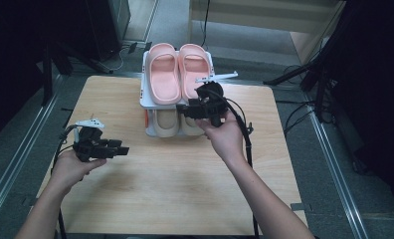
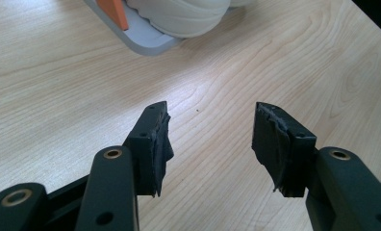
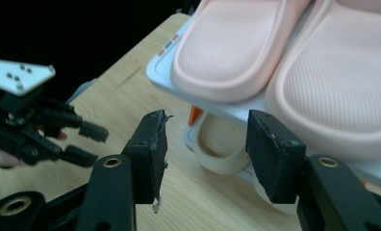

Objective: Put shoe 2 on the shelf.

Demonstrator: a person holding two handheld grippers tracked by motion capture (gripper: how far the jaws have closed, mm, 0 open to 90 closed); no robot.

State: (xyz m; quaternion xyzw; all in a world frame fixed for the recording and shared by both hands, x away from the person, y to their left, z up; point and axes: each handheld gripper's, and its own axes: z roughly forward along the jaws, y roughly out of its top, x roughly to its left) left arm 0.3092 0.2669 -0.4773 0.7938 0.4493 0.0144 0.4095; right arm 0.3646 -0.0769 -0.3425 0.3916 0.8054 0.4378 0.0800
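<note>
Wooden table, beige slippers half hidden under rack shelf, right gripper fingers wide.

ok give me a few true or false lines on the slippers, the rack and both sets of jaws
1. The pink slippers sit on the rack's top shelf. True.
2. The beige slippers lie on the bare table. False: they sit on the rack's lower shelf.
3. The right gripper is clamped on a pink slipper. False: its jaws are open, pointing at a beige slipper.
4. The left gripper is open over the wooden table. True.
</note>
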